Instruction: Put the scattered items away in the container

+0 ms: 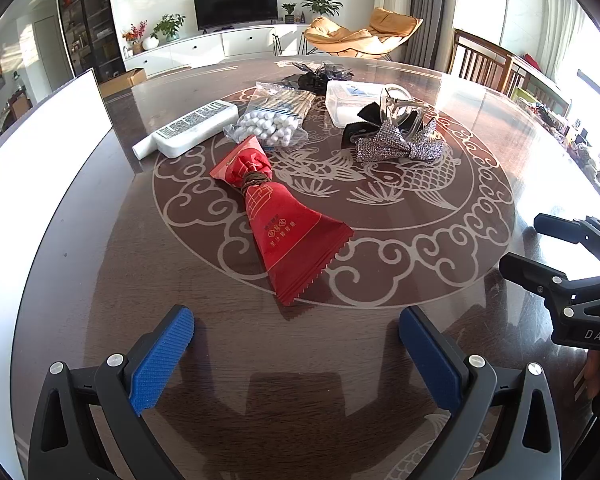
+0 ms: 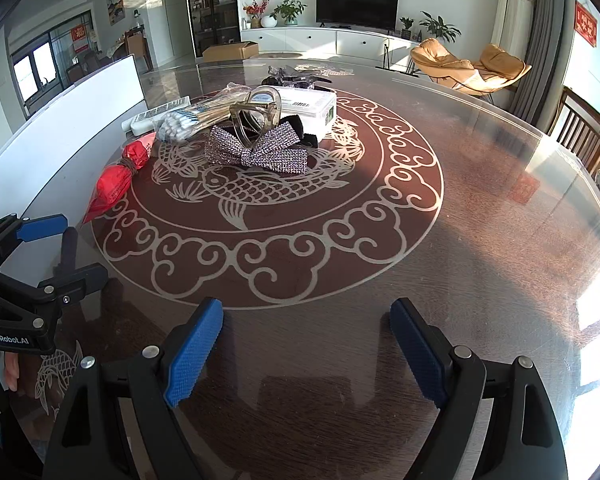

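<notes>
A round dark table (image 1: 140, 280) with a pale fish-and-cloud inlay fills both views. The left gripper (image 1: 296, 356) and right gripper (image 2: 306, 344) tilt down over its near edge, side by side, jaws spread wide and empty. Well beyond them lies the clutter: a red snack packet (image 1: 278, 224) nearest, then a bag of cotton swabs (image 1: 274, 120), a rhinestone bow (image 2: 256, 152), a clear hair claw (image 2: 256, 114) and a shut white plastic box (image 2: 312, 106).
</notes>
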### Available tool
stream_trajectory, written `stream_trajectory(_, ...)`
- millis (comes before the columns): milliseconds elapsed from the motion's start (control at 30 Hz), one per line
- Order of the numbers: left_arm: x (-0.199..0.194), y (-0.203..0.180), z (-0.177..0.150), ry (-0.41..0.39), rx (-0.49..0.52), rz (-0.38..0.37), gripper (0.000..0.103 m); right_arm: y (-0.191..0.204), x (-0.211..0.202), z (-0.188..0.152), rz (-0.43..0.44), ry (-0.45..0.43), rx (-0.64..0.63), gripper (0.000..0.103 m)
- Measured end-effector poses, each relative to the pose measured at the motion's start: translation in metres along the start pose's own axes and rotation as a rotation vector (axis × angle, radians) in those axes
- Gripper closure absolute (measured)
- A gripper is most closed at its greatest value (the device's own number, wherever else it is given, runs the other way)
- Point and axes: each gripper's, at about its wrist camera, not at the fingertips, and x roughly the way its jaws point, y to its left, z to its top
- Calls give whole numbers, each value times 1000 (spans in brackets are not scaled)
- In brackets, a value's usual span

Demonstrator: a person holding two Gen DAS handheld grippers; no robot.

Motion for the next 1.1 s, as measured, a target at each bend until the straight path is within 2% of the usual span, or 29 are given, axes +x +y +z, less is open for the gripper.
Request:
stream_trajectory(967,1,0,0,0,0,1,0,0,0,0,0,0,0,17)
stream_trajectory(1033,0,2,0,16,12,-20,0,0,0,0,0,0,0,17)
stream_trajectory(1100,-3,9,0,32,20,-76,0,0,0,0,0,0,0,17)
